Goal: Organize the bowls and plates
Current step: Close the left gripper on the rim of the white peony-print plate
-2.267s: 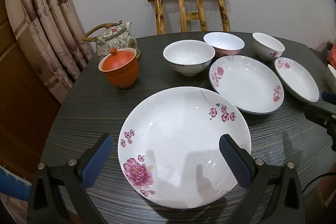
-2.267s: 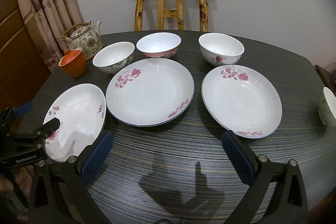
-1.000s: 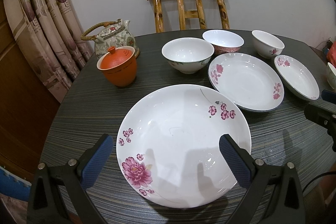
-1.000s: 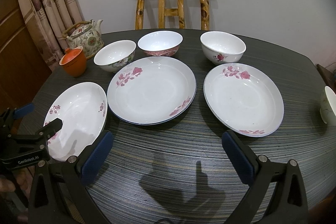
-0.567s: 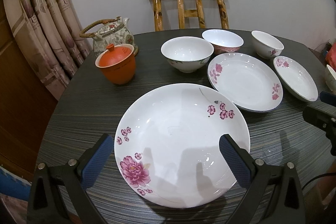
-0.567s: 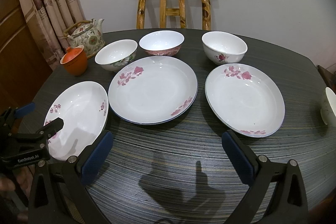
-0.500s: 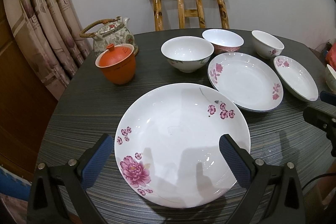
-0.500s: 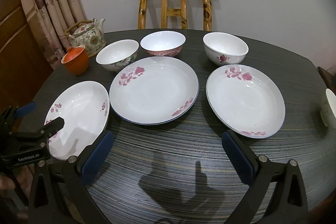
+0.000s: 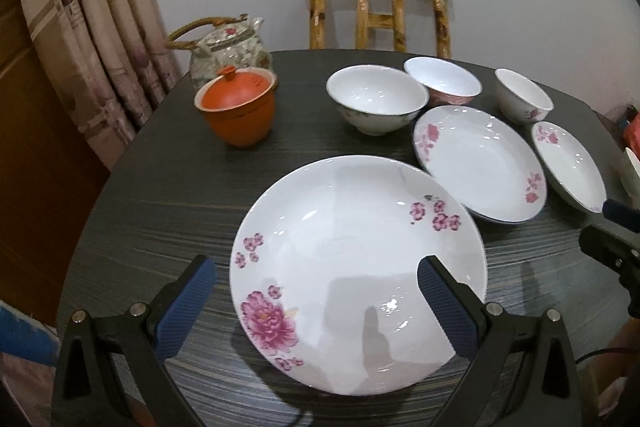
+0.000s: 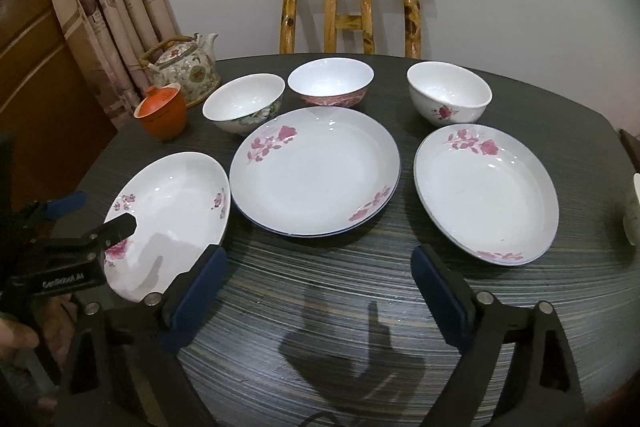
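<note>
Three white flowered plates lie in a row on the dark round table (image 10: 320,307): a left plate (image 9: 356,267) (image 10: 168,219), a middle plate (image 10: 316,171) (image 9: 480,163) and a right plate (image 10: 484,191) (image 9: 568,163). Behind them stand three bowls: left (image 10: 244,103) (image 9: 376,99), middle (image 10: 330,81) (image 9: 442,85), right (image 10: 448,97) (image 9: 522,99). My left gripper (image 9: 316,307) is open and empty, its fingers straddling the left plate's near part. My right gripper (image 10: 320,299) is open and empty over bare table in front of the middle plate.
An orange lidded cup (image 9: 236,107) (image 10: 162,113) and a flowered teapot (image 9: 228,47) (image 10: 182,63) stand at the table's left rear. A wooden chair (image 10: 350,15) is behind the table. A white cup (image 10: 634,207) sits at the right edge. Curtains hang at the left.
Both grippers have shifted slightly, so the views have shifted a little. Nothing on the table has moved; both grippers stay open.
</note>
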`<state>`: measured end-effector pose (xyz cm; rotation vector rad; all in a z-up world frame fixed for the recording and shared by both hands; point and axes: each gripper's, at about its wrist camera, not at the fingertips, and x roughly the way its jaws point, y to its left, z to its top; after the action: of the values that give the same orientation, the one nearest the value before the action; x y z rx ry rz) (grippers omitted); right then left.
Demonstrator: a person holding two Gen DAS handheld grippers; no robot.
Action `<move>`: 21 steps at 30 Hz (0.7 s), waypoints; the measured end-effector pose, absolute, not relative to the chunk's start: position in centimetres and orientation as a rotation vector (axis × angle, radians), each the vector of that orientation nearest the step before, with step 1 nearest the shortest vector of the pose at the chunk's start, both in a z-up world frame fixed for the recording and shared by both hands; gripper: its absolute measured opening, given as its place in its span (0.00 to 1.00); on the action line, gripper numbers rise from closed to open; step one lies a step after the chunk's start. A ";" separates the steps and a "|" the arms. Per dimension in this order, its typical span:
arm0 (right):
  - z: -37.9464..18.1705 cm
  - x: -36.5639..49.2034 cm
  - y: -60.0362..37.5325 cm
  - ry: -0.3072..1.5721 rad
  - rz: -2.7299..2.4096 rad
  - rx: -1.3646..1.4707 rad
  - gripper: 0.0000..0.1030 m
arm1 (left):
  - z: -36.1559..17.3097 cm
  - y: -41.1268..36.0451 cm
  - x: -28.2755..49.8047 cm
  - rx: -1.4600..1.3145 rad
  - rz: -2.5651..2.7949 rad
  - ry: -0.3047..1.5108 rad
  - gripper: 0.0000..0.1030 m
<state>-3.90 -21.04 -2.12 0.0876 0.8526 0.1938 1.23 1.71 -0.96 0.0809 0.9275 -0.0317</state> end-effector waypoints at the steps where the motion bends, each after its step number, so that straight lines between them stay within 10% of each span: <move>1: -2.1 -3.9 -21.0 0.855 0.198 0.089 0.85 | -1.0 1.9 1.4 0.080 -0.032 0.937 1.00; 6: -2.2 -3.7 -20.4 0.872 0.220 0.083 0.81 | -1.8 2.4 1.7 0.096 -0.023 0.988 0.82; 21: -3.3 -1.4 -17.0 1.001 0.363 0.108 0.62 | 0.2 6.0 3.3 0.002 -0.021 1.079 0.82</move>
<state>-1.41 -17.02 -3.30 0.1081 1.0010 0.3627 3.28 6.04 0.20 0.0024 1.0792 -0.0214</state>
